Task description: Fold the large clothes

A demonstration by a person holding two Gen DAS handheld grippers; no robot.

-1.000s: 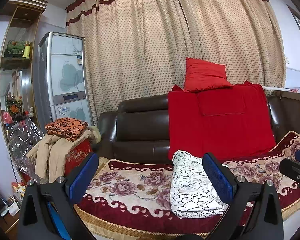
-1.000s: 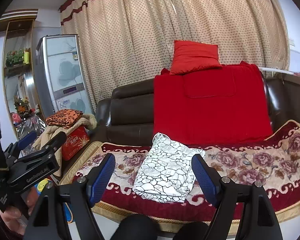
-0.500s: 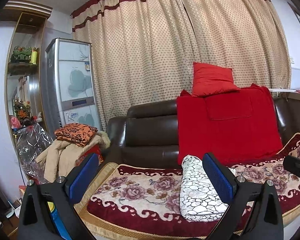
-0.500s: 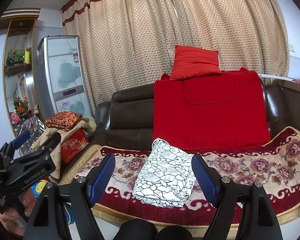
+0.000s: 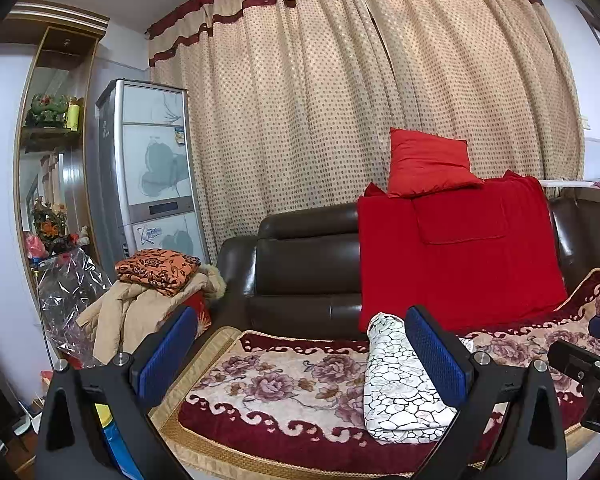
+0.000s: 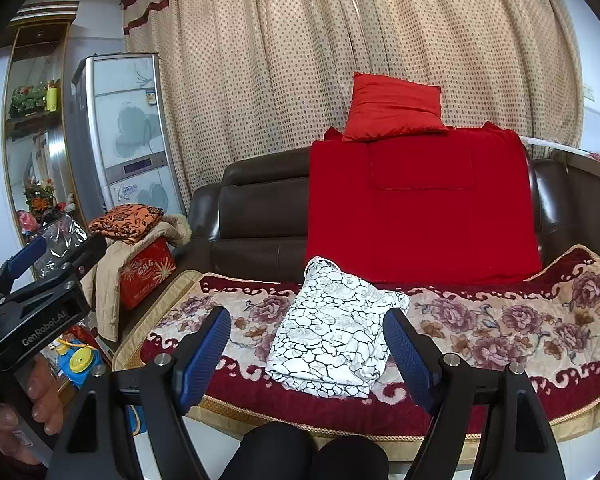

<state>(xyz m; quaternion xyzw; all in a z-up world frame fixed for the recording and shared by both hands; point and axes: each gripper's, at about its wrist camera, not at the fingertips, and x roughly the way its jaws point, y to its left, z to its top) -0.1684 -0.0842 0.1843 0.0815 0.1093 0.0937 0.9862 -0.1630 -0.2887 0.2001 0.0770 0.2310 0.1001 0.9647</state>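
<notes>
A folded white garment with a black crackle pattern (image 6: 336, 332) lies on the floral sofa cover (image 6: 500, 320), near its front edge. It also shows in the left wrist view (image 5: 400, 392), partly behind my right-hand finger. My left gripper (image 5: 300, 356) is open and empty, held back from the sofa and aimed left of the garment. My right gripper (image 6: 306, 352) is open and empty, held back from the sofa with the garment showing between its fingers. Neither gripper touches the garment.
A red blanket (image 6: 420, 208) hangs over the brown leather sofa back (image 6: 260, 216), with a red cushion (image 6: 392, 108) on top. Left of the sofa a pile of clothes (image 5: 152, 284) sits on a red box. A tall cabinet (image 5: 152, 168) stands behind. My knees (image 6: 308, 456) are below.
Both grippers have drawn back and tilted up a little, so the sofa and garment sit lower and farther. The left view has swung left. Both stay open.
</notes>
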